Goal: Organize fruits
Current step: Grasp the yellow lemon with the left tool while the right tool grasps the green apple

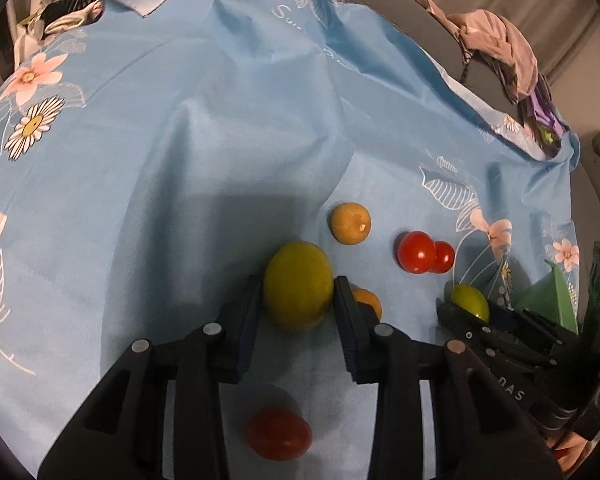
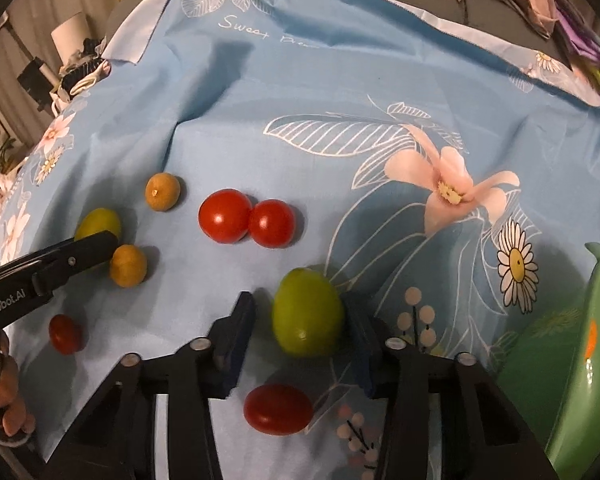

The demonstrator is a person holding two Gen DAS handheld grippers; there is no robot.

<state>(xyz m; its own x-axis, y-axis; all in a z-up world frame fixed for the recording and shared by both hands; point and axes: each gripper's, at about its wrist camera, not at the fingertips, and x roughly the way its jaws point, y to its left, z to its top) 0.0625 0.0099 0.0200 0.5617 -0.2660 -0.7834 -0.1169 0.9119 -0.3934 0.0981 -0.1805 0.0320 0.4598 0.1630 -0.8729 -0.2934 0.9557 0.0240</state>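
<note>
The left gripper (image 1: 296,296) has its jaws closed against both sides of a round yellow-green fruit (image 1: 298,284) that rests on the light-blue floral cloth (image 1: 220,140) covering the table. The right gripper (image 2: 300,316) brackets a second, greener oval fruit (image 2: 307,312): the right-hand pad looks to touch it, but a clear gap shows on the other side, so those jaws read as released, not yet clamped.

Loose on the cloth around them lie 2 glossy red cherry tomatoes touching each other (image 2: 246,218), a red tomato under the right gripper (image 2: 278,409), a small red tomato near the left gripper (image 2: 64,334), and 2 matte tan-orange round fruits, one farther back (image 2: 163,191) and one just beside the left gripper's finger (image 2: 128,266). A green plastic basin (image 2: 572,380) sits at the right edge, probably the place for sorted fruit.

These fruits are likely light, smooth-skinned and prone to rolling on the wrinkled cloth. The green ones look firm enough for a moderate squeeze across the widest middle; the tomatoes would bruise or split under hard pressure and their shiny skin may slip, so a gentle, centred hold low on the belly seems wisest.
</note>
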